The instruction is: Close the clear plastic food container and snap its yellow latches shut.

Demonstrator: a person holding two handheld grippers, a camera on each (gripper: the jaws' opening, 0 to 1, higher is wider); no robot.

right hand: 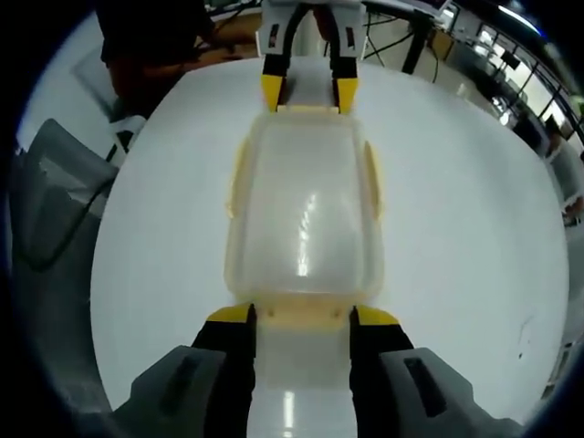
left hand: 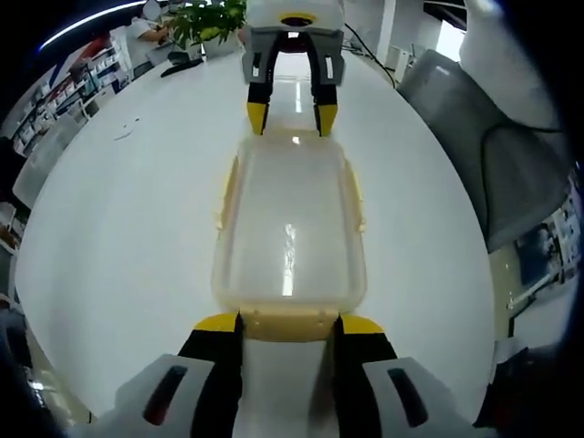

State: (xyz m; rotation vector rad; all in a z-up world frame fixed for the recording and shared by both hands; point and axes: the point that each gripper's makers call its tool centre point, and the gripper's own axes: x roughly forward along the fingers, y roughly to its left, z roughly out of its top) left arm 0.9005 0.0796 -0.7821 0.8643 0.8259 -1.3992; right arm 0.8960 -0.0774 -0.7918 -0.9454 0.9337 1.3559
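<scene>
Fingers (left hand: 219,325) of both grippers stand spread, seemingly straddling yellow end latches (left hand: 287,321) of the lidded container (left hand: 290,228), facing each other.

Our two handheld grippers: black jaws, yellow tips, pale grey housings.

On our left gripper (left hand: 287,321) we see two black jaws capped with yellow tips, rising from light grey bodies with dark oval recesses showing a red tint. Our right gripper (right hand: 302,317) has the same build: black jaws, yellow tips, darker grey housings with oval slots. Seen from across in the left gripper view, it shows a grey frame, white stripes on the black jaws and a yellow-ringed round part above.
</scene>
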